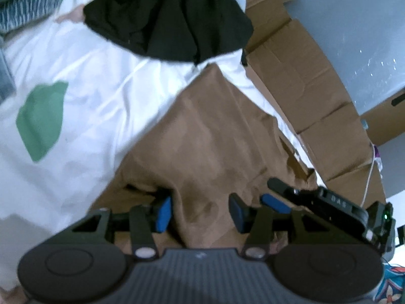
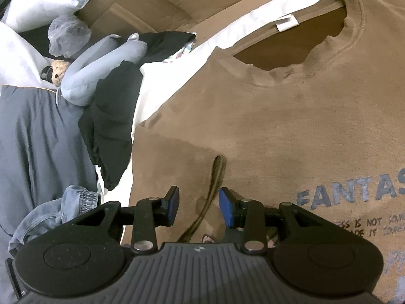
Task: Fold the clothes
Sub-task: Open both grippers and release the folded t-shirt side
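Note:
A brown T-shirt [image 2: 291, 116] lies front up on a white sheet [image 2: 177, 76], with its collar [image 2: 354, 38] at the top and blue lettering [image 2: 354, 192] on the chest. My right gripper [image 2: 200, 209] hovers open over the sleeve seam; a raised crease [image 2: 215, 174] runs between its blue pads, which do not press it. In the left wrist view the same brown shirt [image 1: 202, 126] stretches away. My left gripper [image 1: 201, 212] stands open low over it, a puckered ridge of cloth between the pads. Just right of it is the right gripper [image 1: 274, 195].
A black garment [image 1: 167, 17] lies heaped at the far end of the sheet [image 1: 101, 76], which has a green patch [image 1: 40, 119]. Cardboard boxes [image 1: 303, 76] line the bed's edge. A grey neck pillow [image 2: 101, 60], more black cloth [image 2: 114, 116] and denim [image 2: 63, 202] crowd the left.

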`<action>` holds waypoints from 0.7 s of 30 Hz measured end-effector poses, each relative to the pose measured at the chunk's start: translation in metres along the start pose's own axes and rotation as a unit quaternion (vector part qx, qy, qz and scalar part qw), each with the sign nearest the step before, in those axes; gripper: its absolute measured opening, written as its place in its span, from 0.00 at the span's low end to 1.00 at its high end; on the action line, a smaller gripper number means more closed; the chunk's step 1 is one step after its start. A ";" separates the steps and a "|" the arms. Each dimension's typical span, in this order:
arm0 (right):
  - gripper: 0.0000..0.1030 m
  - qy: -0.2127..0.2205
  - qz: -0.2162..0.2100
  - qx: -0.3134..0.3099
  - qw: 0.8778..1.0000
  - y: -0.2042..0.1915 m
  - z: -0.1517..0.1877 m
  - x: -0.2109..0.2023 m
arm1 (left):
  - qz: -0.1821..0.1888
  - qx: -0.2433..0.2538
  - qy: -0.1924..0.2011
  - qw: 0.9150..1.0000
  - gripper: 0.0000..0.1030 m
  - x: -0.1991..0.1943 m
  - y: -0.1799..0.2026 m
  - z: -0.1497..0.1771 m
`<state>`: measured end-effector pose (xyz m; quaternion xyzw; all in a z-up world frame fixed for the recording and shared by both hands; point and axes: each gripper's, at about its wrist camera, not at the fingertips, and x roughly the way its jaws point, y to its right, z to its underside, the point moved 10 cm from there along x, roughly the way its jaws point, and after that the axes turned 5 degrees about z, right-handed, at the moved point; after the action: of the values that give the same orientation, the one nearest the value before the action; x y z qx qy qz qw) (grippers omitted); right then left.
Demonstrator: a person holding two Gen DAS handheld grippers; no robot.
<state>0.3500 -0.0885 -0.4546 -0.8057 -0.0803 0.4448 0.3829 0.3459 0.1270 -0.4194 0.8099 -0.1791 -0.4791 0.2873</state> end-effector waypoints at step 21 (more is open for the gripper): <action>0.01 0.025 0.026 -0.036 0.999 0.001 -0.026 0.007 | 0.085 -0.162 -0.052 0.982 0.06 -0.001 -0.016 0.030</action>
<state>0.3745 -0.1000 -0.4516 -0.8314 -0.0658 0.4314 0.3440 0.3198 0.1313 -0.4403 0.7085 -0.1820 -0.5173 0.4442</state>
